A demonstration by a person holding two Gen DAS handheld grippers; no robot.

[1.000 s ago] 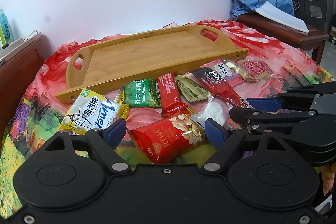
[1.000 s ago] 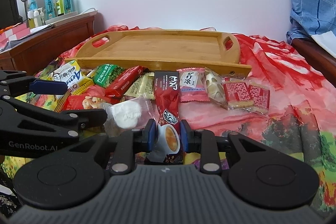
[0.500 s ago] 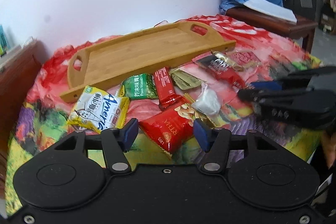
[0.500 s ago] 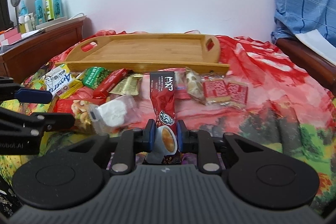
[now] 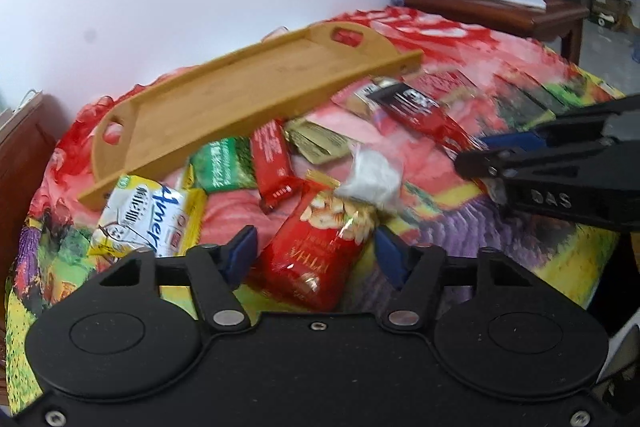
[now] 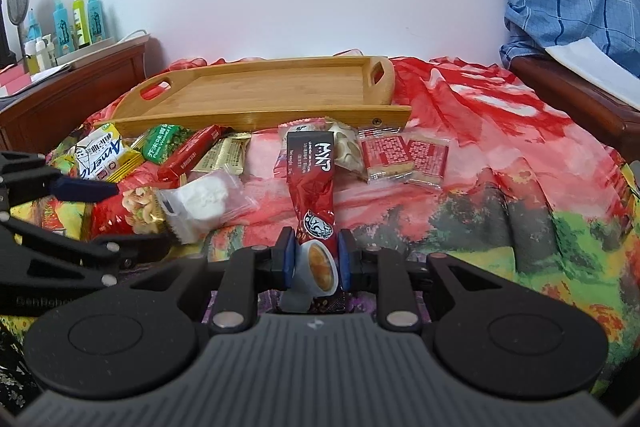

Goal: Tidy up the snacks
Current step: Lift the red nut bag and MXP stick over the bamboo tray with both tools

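Red nut snack pouch (image 5: 320, 247) between narrowed, closing left gripper (image 5: 316, 259) jaws, untouched; right gripper (image 6: 314, 263), loosening, pinches red coffee-mix stick sachet (image 6: 314, 187), now lifted.

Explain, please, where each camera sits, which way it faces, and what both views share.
Left wrist: sits behind the left gripper, looking forward and down at the red nut bag between its closing jaws; the right gripper enters from the right.
Right wrist: sits behind the right gripper, whose jaws, now opening, flank the coffee stick; the left gripper shows at left.
Shared: wooden tray, snacks.
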